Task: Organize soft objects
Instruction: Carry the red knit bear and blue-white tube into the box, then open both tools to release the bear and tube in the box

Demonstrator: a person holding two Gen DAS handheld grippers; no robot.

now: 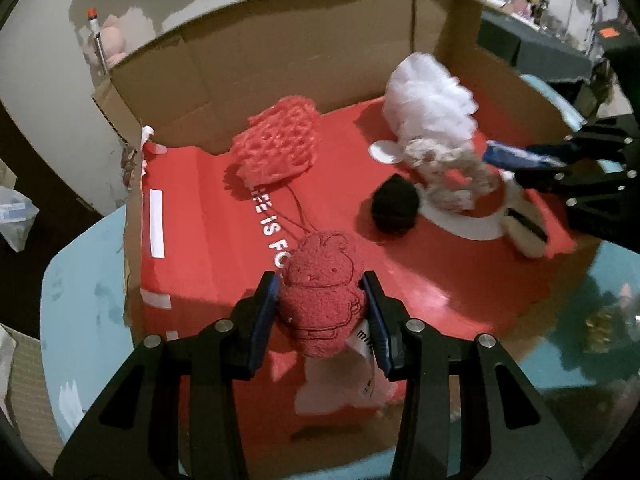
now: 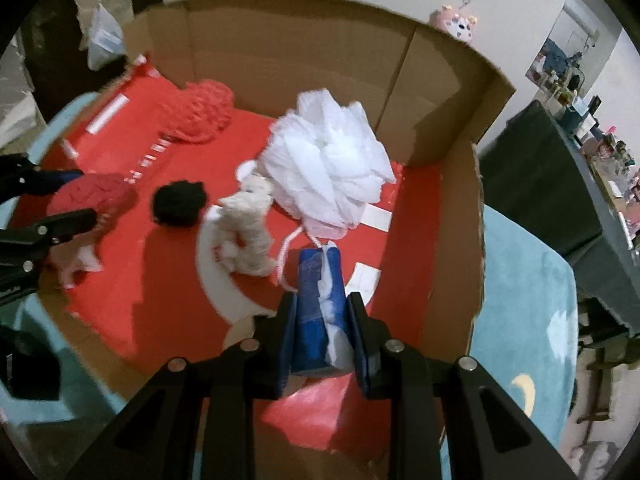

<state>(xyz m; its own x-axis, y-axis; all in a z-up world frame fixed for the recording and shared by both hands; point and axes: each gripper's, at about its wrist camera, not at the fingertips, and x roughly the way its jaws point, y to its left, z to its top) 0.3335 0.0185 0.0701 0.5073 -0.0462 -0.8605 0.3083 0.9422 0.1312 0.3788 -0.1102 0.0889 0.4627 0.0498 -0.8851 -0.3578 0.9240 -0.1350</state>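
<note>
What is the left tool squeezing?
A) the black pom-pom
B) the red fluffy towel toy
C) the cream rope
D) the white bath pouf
B: the left tool is closed on the red fluffy towel toy, while the black pom-pom lies loose on the red box floor.

A pale blue table point(image 1: 76, 280) carried the cardboard box point(image 1: 280, 60). Pink plush toy point(image 1: 114, 38) sat on the floor past the box's left wall, another pink plush point(image 2: 456, 22) behind the far wall. Dark cloth-covered table point(image 2: 560, 184) with small clutter stood to the right.
</note>
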